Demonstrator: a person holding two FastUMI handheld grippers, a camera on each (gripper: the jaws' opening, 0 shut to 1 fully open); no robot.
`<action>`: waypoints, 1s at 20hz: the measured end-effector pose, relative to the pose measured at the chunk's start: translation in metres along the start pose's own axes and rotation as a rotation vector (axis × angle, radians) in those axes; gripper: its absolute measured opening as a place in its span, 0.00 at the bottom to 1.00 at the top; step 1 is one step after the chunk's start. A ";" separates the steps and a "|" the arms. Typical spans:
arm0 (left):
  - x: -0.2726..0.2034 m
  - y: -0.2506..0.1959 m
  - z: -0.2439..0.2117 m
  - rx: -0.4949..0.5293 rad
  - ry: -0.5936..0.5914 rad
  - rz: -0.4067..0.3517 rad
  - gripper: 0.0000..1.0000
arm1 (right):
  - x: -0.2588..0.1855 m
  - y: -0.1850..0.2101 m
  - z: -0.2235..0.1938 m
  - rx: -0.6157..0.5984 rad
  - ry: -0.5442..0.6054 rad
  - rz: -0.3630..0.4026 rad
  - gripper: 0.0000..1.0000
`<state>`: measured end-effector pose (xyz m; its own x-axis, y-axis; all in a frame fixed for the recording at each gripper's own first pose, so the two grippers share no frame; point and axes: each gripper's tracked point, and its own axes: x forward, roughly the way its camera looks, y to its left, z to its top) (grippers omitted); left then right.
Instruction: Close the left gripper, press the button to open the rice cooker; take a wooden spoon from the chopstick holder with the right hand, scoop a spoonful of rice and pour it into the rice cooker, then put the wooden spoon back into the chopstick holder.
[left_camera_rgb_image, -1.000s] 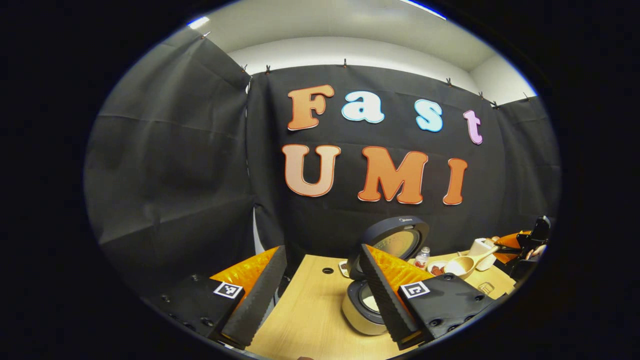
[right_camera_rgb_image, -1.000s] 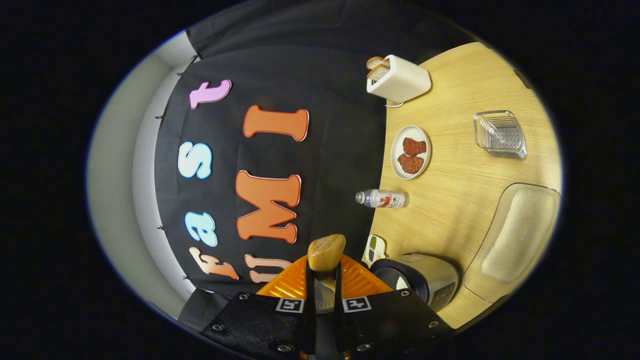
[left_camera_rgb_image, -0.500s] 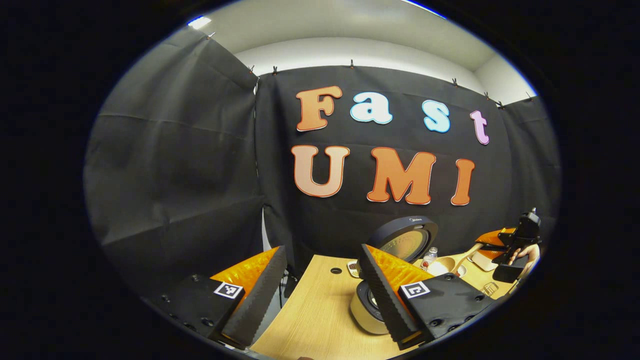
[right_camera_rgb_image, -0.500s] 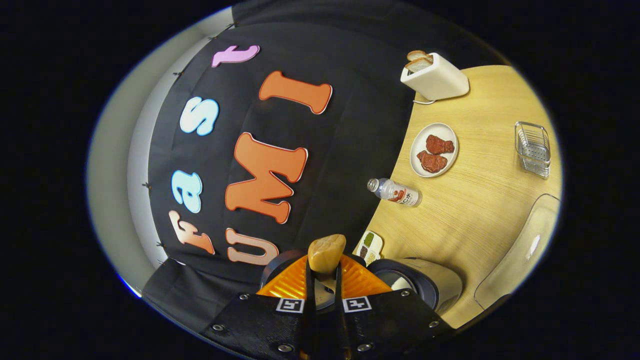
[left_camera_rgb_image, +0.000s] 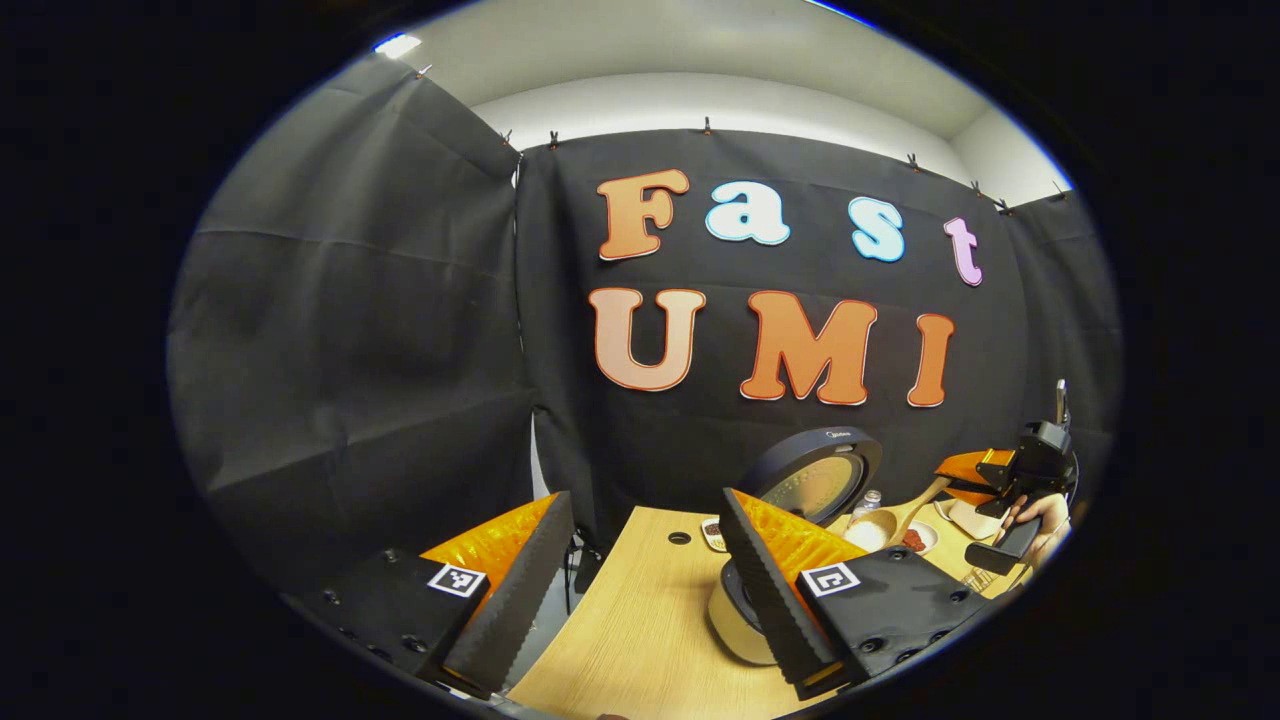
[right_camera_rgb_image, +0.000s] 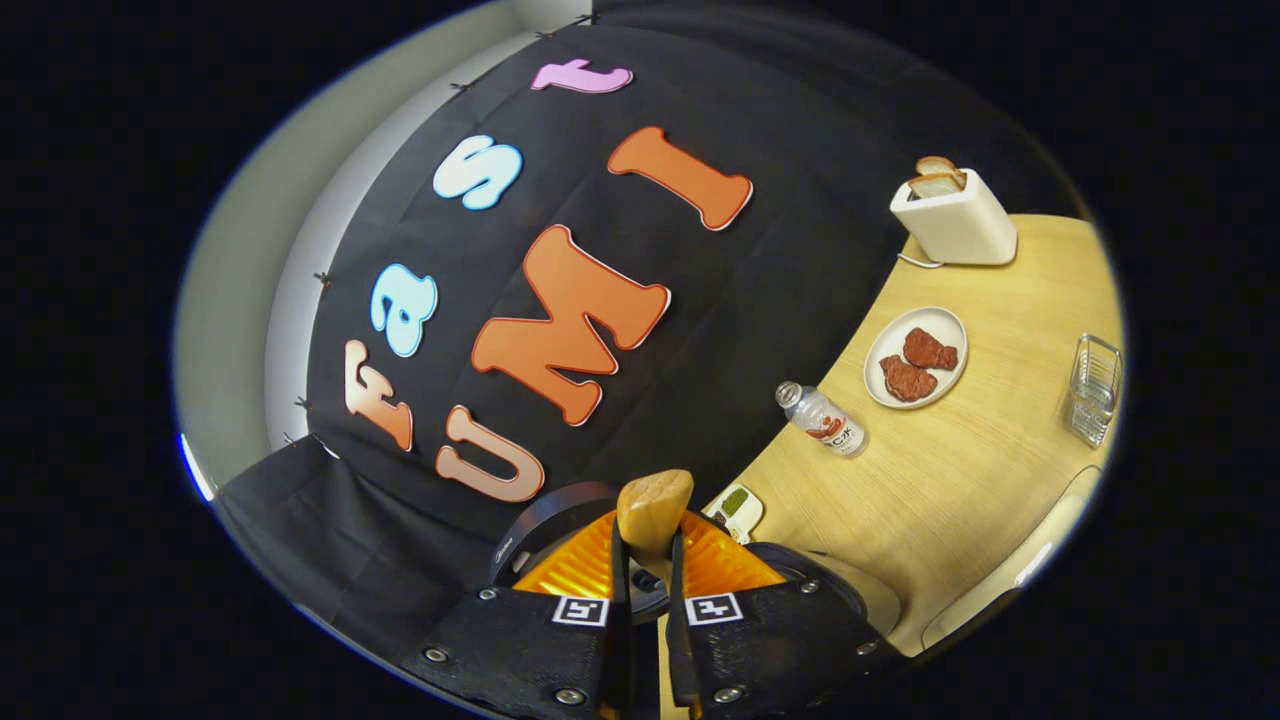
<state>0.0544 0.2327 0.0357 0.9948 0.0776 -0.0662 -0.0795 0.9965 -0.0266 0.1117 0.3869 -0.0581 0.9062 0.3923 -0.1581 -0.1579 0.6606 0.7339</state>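
I had the left gripper (left_camera_rgb_image: 640, 590) spread wide over the table (left_camera_rgb_image: 640, 640); rice cooker (left_camera_rgb_image: 800, 500) sat lid-up just right of it; right gripper (right_camera_rgb_image: 645, 600) was clamped on the wooden spoon (right_camera_rgb_image: 652, 510), held above the cooker.

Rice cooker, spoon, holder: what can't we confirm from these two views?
- Rice cooker pot contents: left gripper view, the left gripper finger covers the opening.
- Wooden spoon bowl: right gripper view, only the back shows beyond the right gripper.
- Wire holder: right gripper view, small at the edge; contents unreadable.
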 end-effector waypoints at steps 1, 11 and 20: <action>0.000 0.000 0.000 -0.001 -0.001 0.002 0.98 | 0.000 0.003 0.000 -0.020 -0.001 0.003 0.13; 0.004 0.009 0.004 -0.001 -0.013 0.019 1.00 | 0.002 0.023 0.001 -0.170 -0.019 0.040 0.14; 0.009 0.007 -0.001 0.002 0.000 0.016 1.00 | 0.002 0.029 0.000 -0.235 -0.017 0.053 0.14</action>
<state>0.0630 0.2406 0.0343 0.9934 0.0931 -0.0666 -0.0949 0.9952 -0.0241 0.1093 0.4068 -0.0373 0.9001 0.4212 -0.1111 -0.2908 0.7708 0.5668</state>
